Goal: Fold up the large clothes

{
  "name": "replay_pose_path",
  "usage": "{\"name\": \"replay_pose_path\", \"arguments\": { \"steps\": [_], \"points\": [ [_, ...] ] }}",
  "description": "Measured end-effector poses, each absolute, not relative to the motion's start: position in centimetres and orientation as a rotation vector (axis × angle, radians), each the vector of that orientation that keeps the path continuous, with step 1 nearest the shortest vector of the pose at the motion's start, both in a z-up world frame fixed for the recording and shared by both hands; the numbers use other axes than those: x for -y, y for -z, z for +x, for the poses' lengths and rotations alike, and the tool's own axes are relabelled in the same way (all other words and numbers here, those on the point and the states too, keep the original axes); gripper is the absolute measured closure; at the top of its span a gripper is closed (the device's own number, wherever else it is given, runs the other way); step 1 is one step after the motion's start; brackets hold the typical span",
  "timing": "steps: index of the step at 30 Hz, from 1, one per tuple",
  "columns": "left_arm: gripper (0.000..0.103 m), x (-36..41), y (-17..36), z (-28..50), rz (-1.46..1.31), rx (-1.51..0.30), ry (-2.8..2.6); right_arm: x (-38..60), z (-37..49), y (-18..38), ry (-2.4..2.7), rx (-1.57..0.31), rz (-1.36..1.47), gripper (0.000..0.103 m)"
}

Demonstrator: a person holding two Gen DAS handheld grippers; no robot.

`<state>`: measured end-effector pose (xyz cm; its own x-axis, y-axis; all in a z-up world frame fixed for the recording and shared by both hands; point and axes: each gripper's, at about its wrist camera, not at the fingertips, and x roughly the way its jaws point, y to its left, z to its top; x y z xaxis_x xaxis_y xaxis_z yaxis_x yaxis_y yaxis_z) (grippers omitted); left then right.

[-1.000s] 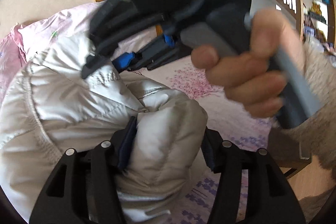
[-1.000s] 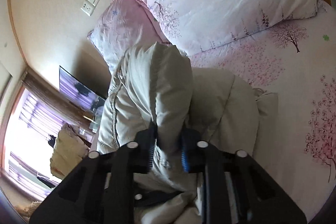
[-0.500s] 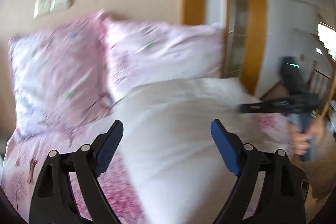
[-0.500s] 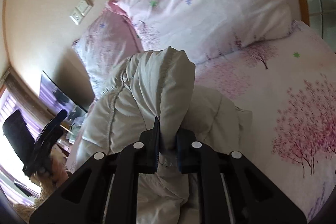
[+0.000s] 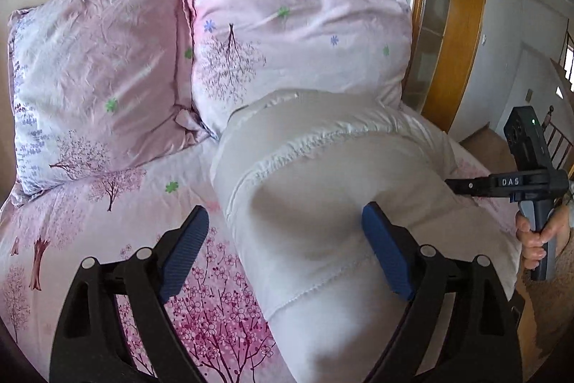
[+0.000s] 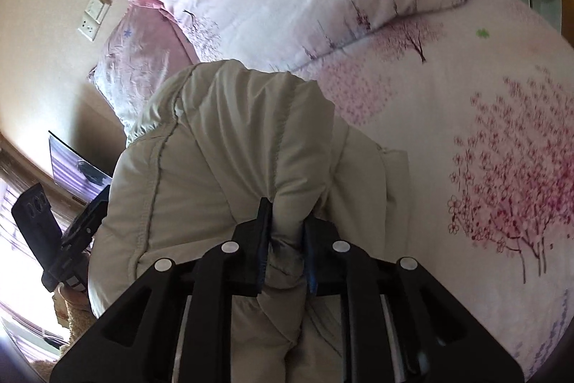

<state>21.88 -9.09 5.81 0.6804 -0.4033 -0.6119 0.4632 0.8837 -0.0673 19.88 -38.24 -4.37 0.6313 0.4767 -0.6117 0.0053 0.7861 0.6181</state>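
Note:
A puffy white quilted jacket [image 5: 323,189] lies bunched on the pink blossom-print bed [image 5: 89,203]. My left gripper [image 5: 283,243] is open, its blue pads wide apart over the jacket's near end, holding nothing. My right gripper [image 6: 285,239] is shut on a fold of the jacket [image 6: 222,146] and holds it raised off the bed. In the left wrist view the right gripper's body [image 5: 527,167] shows at the right edge, its tips hidden behind the jacket. In the right wrist view the left gripper's body [image 6: 53,239] shows at the far left.
Two pink pillows [image 5: 100,70] lean against the wall at the head of the bed. A wooden door frame [image 5: 459,17] stands to the right of the bed. A dark screen [image 6: 71,167] and a bright window [image 6: 14,257] lie beyond the bed's left side.
My left gripper has let go of the jacket fold, opened wide and pulled back to the left. My right gripper keeps its hold and has shifted a little.

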Motion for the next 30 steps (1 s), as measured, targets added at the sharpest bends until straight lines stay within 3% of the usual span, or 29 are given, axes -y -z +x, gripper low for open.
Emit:
{"name": "replay_pose_path", "arguments": {
  "steps": [17,21,26,30],
  "points": [
    [0.014,10.8,-2.7,22.8,0.161,-0.745,0.507,39.1,20.3,7.1,-0.300,-0.900,0.694,0.084],
    [0.015,10.7,-2.4,22.7,0.169,-0.746,0.499,39.0,18.7,5.6,-0.229,-0.855,0.655,0.076],
    [0.015,10.6,-2.5,22.6,0.181,-0.739,0.488,38.4,14.3,2.1,-0.195,-0.679,0.586,0.076],
    [0.015,10.8,-2.5,22.3,0.189,-0.724,0.474,35.3,13.1,2.1,-0.258,-0.686,0.509,0.076]
  ]
}}
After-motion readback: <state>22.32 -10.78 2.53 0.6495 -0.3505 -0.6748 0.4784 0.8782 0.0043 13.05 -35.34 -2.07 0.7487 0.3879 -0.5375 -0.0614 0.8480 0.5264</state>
